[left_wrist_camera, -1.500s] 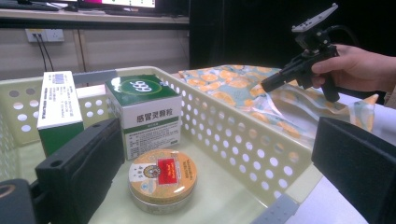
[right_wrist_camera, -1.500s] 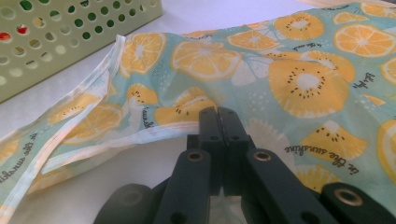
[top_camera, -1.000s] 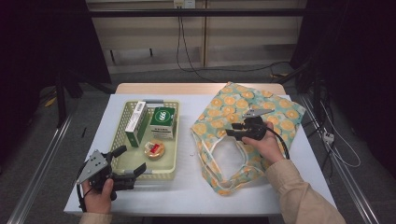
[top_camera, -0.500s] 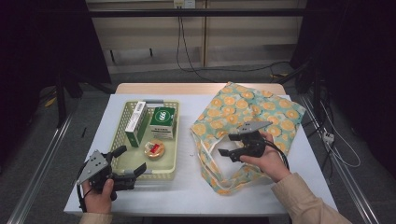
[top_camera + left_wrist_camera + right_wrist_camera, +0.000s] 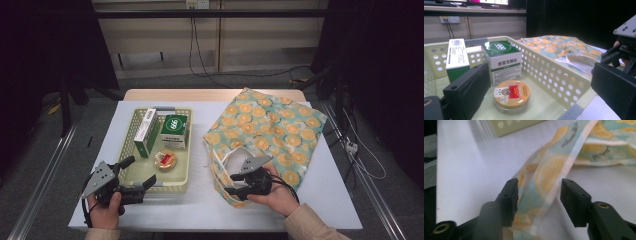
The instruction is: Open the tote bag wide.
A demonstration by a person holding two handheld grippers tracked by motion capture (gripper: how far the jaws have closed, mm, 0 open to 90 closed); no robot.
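— Where are your hands sitting?

— My left hand (image 5: pixel 105 210) is low at the table's (image 5: pixel 200 210) seven o'clock corner, holding the left gripper (image 5: pixel 138 176) pointed toward two o'clock. My right hand (image 5: pixel 277 196) comes in from five o'clock, with the right gripper (image 5: pixel 234 184) aimed toward nine o'clock at the near edge of the orange-print bag (image 5: pixel 270 132).

— How much room around them?

— The left gripper's tips lie at the near rim of the basket (image 5: pixel 184 150). A bare strip of white table runs between the basket and the bag, and another along the near edge at six o'clock. The bag's far corner reaches close to the table's edge at two o'clock.

— And the tools?

— The left one is spread wide, empty; in the left gripper view one jaw is inside the basket by the round tin (image 5: pixel 511 96) and the other outside the basket wall. The green-topped box (image 5: pixel 502 61) and the tall white box (image 5: pixel 456 58) stand behind the tin. The right one is parted too, straddling the bag's strap (image 5: pixel 544 185); the left jaw looks touching the fabric, the other clear, not pinching it.
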